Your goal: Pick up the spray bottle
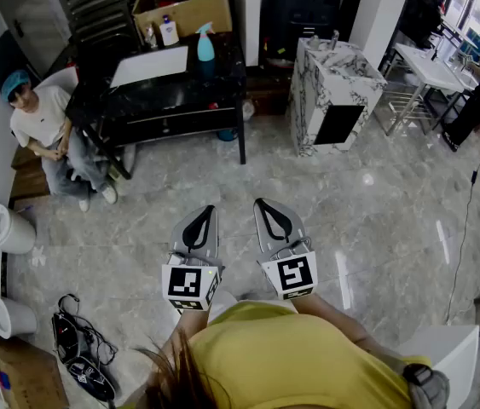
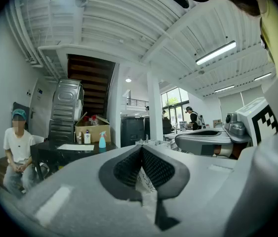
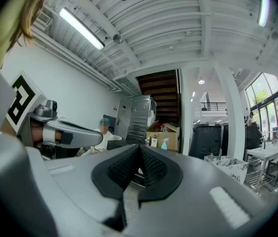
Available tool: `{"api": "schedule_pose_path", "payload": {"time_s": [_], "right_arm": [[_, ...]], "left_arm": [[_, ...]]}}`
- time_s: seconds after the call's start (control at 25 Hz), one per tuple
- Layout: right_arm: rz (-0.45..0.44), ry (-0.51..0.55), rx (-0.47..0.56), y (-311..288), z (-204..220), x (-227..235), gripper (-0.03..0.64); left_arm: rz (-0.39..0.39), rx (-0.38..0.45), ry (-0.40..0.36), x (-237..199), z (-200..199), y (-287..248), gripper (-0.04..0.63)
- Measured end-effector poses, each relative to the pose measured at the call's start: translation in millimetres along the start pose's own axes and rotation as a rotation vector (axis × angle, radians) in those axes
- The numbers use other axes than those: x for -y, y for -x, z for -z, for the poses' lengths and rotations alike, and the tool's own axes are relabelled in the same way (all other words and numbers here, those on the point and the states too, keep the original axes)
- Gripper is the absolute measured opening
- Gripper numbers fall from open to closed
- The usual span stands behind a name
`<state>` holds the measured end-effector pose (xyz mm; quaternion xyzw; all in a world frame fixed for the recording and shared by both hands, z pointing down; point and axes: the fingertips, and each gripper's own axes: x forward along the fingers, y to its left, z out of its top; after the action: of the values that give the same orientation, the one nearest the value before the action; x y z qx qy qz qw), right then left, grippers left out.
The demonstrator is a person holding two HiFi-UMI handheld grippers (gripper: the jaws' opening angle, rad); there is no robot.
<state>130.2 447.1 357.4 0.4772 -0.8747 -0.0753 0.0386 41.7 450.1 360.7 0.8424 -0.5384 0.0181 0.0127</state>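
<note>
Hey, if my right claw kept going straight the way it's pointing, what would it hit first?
Only open floor at first, then probably the black table holding the spray bottle; depth is unclear.

Black table (image 1: 171, 100) at far end of room, top dark & glossy. On it: blue spray bottle (image 1: 205, 43) upright near back edge; white sheet (image 1: 150, 65) flat to its left, just beside it; white bottle (image 1: 169, 31) upright further back, near a cardboard box (image 1: 184, 7). Can't tell if box sits on table or behind it.

Floor (image 1: 367, 220): grey marble-look tiles. On it: marble-pattern cabinet (image 1: 333, 92) right of table, apart from it; black cable bundle (image 1: 82, 352) lower left; two white cylinders (image 1: 1, 227) at left edge.
</note>
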Motion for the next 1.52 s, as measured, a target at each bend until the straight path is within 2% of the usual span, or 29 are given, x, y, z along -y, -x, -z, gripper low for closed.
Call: {"api": "schedule_pose_path", "payload": {"time_s": [0.44,0.64,0.84,1.08,1.28,1.52], "right_arm": [[0.014,-0.029,0.018,-72,18,21,0.002],[0.030,-0.018,-0.002,-140,35,37,0.002],[0.030,-0.017,-0.013,-230,36,58,0.002],[0.072,-0.033,-0.009,-319,37,81,0.014],[0.099,-0.032,-0.011,-360,42,94,0.037],[0.101,-0.050,-0.046,-386,57,95,0.070]], "left_arm": [[0.006,-0.007,0.027,-53,17,-59,0.005],[0.028,0.003,0.040,-102,24,-115,0.005],[0.060,-0.003,0.026,-165,15,-182,0.006],[0.097,0.000,0.011,-235,8,-252,0.005],[0.147,-0.007,0.016,-254,12,-291,0.005],[0.162,-0.037,0.045,-271,28,-305,0.005]]}}
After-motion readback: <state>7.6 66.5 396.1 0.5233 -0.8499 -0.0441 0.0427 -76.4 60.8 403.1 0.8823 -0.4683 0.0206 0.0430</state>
